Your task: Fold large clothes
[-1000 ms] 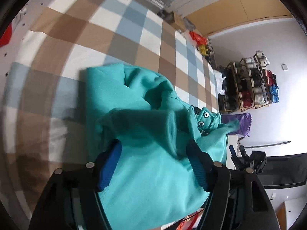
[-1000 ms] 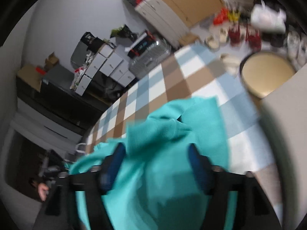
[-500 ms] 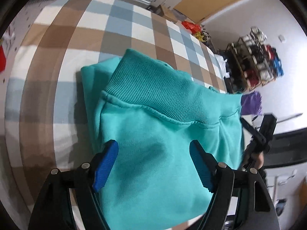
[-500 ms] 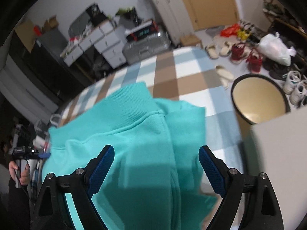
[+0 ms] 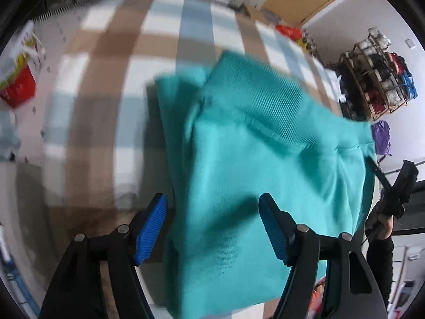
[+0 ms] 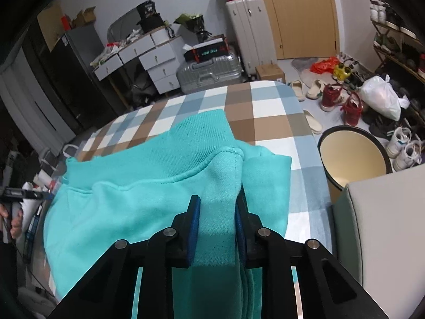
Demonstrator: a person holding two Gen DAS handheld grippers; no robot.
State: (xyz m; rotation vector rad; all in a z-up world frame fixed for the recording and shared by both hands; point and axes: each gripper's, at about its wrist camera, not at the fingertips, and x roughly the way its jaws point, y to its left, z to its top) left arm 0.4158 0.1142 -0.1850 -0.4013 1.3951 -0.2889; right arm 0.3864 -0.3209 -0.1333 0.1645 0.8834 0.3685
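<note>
- Since the earlier frames, the right gripper [image 6: 216,219] has just been closing: its jaws, then wide over the cloth, now pinch a raised ridge of the teal sweatshirt [image 6: 148,202] between the blue pads [image 6: 193,228].
- Ribbed hem band [image 6: 186,146], absent from the oldest frame where the garment was bunched, now lies across the top of the folded stack in both views.
- Left view has shifted and is blurred; the sweatshirt [image 5: 255,175] sits further to the right in it than before.
- Left gripper [image 5: 212,228]: jaws stand well apart, one blue pad [image 5: 150,230] beside the cloth's edge, the other over it. No pad presses on fabric; nothing is held.
- Location of the task item: sweatshirt rests in a compact folded block on the checked bedcover [image 6: 265,106], near its edge, with a round bin [image 6: 350,156] on the floor beyond.
- Step in hand, as judged: late stage of folding; the right side has taken hold of a fold edge for a final fold or a tidy-up.
- Next move, as judged: the left jaws need to close on the matching edge, so both sides can lift evenly and avoid spilling the layers.
</note>
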